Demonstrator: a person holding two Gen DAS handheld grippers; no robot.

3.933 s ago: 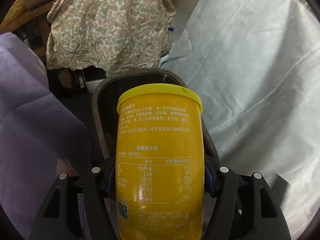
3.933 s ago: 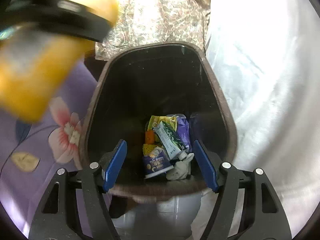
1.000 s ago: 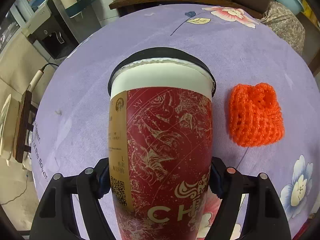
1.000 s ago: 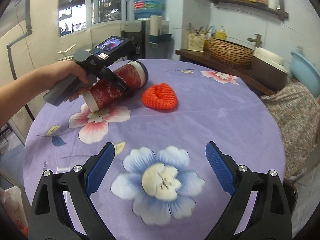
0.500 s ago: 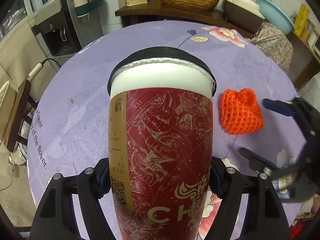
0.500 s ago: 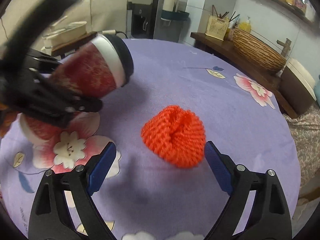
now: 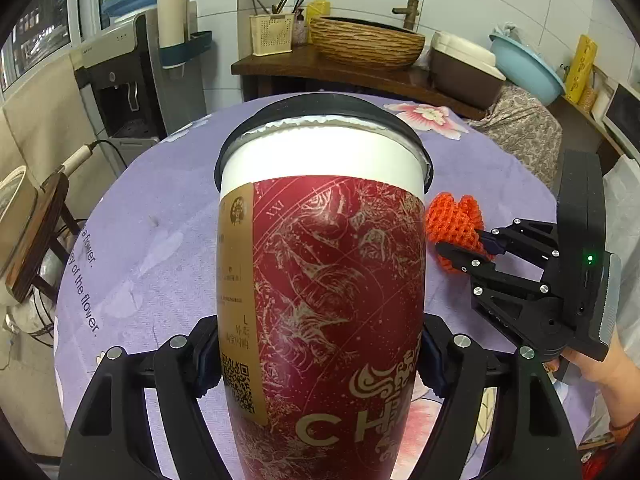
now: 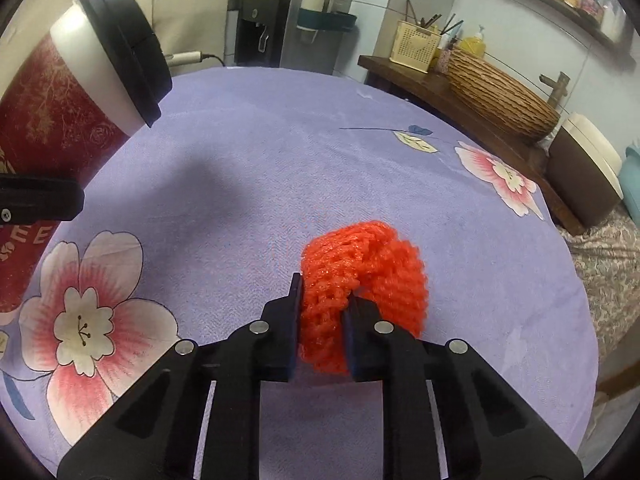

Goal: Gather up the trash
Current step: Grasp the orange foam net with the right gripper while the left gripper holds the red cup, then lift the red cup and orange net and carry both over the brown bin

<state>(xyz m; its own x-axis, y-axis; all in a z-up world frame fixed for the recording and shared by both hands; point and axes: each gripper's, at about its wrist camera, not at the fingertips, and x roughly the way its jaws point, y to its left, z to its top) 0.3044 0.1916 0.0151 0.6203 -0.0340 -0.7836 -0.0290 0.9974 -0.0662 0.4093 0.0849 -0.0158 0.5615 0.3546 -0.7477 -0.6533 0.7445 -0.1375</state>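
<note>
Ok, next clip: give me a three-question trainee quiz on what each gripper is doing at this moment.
1. True or false: the left gripper is shut on the red paper cup.
2. What does the right gripper pinch? A) orange foam net B) wicker basket C) blue basin
3. Fill in: the cup's lid is ____ in colour.

Key: 1 true. 2 A, the orange foam net, resting on the purple floral tablecloth. 3 black, the lid.
</note>
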